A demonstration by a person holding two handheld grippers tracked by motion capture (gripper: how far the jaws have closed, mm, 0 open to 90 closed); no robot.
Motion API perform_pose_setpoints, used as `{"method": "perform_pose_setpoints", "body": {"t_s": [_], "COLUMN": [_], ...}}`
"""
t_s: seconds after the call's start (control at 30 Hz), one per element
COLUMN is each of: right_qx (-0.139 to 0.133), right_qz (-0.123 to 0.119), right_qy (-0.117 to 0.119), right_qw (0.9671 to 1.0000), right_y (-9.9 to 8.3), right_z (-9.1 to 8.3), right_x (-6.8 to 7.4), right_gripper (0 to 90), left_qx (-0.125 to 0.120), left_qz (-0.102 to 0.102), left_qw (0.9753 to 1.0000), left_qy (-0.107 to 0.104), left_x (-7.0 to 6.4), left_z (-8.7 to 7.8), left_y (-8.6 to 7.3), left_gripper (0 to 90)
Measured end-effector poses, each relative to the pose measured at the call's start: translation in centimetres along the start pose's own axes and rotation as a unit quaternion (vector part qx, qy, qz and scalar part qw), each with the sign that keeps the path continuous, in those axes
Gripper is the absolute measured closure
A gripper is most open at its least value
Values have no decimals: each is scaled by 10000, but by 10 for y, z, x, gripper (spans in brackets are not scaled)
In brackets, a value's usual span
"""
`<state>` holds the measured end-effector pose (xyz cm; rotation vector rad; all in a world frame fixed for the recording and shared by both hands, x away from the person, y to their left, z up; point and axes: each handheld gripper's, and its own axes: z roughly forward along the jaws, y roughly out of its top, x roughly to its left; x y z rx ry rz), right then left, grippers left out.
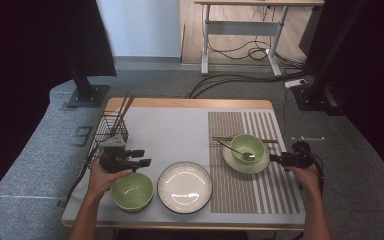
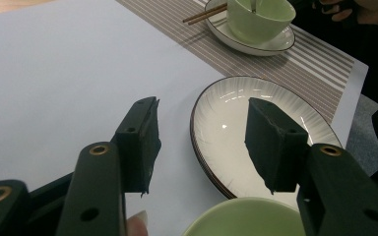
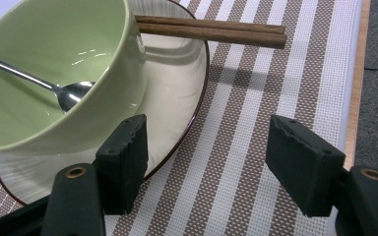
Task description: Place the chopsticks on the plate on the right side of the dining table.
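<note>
The scene is being laid out as a table setting on the desk [image 1: 180, 125]. The left gripper [image 1: 141, 157] is being held just above and behind a green bowl [image 1: 132, 191] at the near-left corner, w/ its fingers [image 2: 139, 142] spread wide and nothing between them — in the left gripper view the bowl's rim [image 2: 246, 216] is showing at the bottom edge, and a ribbed white plate [image 1: 185, 186] is lying right beside it, close but whether touching can't be told. The bowl is prob. being approached, or has just been set down; which one can't be judged here.

The right gripper [image 1: 275, 158] is being held low at the right edge of a saucer [image 1: 245, 162] on the striped mat [image 1: 252, 165]. Its fingers [image 3: 125, 160] are also being kept fully apart and empty, one of them next to the saucer rim. A second green bowl [image 1: 247, 146] is sitting on that saucer w/ a spoon [image 3: 54, 88] resting inside, handle leaning on the far rim. Brown chopsticks [image 3: 211, 30] are being carried across the saucer's back edge, tips out over the mat — likely so they stay off the cloth. More chopsticks are standing in a black wire basket [image 1: 111, 131] at the far left, presumably as the supply.
</note>
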<state>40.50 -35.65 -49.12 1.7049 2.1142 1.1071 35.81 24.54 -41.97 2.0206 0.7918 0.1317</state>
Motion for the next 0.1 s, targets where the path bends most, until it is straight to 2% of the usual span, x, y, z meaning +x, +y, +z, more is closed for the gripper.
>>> {"method": "perform_pose_setpoints", "body": {"t_s": [0.1], "right_qx": [-4], "right_qz": [-18], "right_qy": [-8], "right_qw": [10000], "right_y": [-1], "right_z": [-1], "right_x": [0], "right_gripper": [326], "left_qx": [-5], "left_qz": [1], "left_qw": [10000], "left_qy": [-2], "left_x": [0], "left_z": [0], "left_y": [0], "left_gripper": [470]}}
